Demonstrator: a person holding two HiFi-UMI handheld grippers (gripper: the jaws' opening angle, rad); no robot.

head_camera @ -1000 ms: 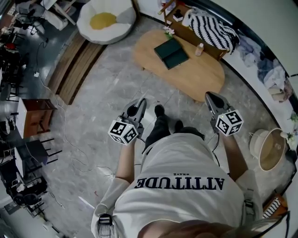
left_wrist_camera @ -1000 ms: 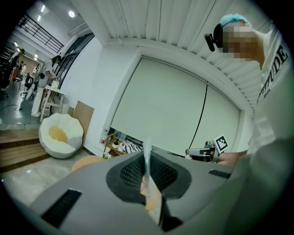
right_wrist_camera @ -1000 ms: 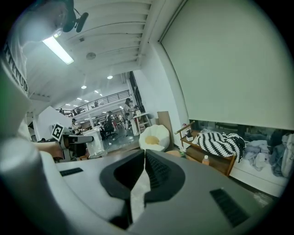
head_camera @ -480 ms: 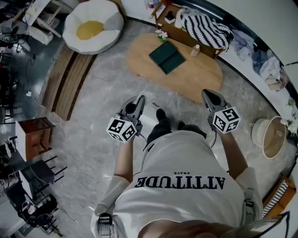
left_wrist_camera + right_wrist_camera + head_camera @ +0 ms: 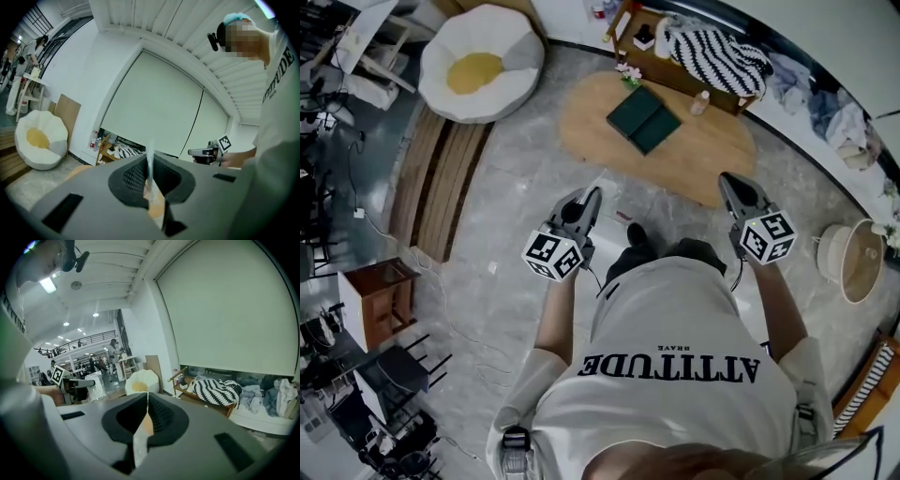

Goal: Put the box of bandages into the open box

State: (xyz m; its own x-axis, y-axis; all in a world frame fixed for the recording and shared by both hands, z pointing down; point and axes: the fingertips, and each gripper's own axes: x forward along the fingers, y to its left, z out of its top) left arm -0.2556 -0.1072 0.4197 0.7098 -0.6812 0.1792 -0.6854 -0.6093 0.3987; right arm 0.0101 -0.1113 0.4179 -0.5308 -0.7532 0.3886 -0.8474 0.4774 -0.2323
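Note:
A dark green open box (image 5: pixel 643 119) lies on the oval wooden table (image 5: pixel 712 155) ahead of me. A small pale bottle-like item (image 5: pixel 700 101) stands to its right; I cannot make out a box of bandages. My left gripper (image 5: pixel 589 197) is held at waist height over the marble floor, short of the table, its jaws shut with nothing between them (image 5: pixel 150 157). My right gripper (image 5: pixel 729 180) is level with it near the table's front edge, jaws also shut and empty (image 5: pixel 148 401). Each gripper view looks over the room and shows the other gripper.
A white and yellow bean-bag seat (image 5: pixel 478 61) sits at the far left. A wooden bench with a striped blanket (image 5: pixel 712 52) stands behind the table. A woven basket (image 5: pixel 853 262) is at the right, a brown side table (image 5: pixel 380 295) at the left, and cables trail over the floor.
The person has shifted a little across the floor, so the view has moved. Both grippers stay shut in front of the body, now a bit further right in the view.

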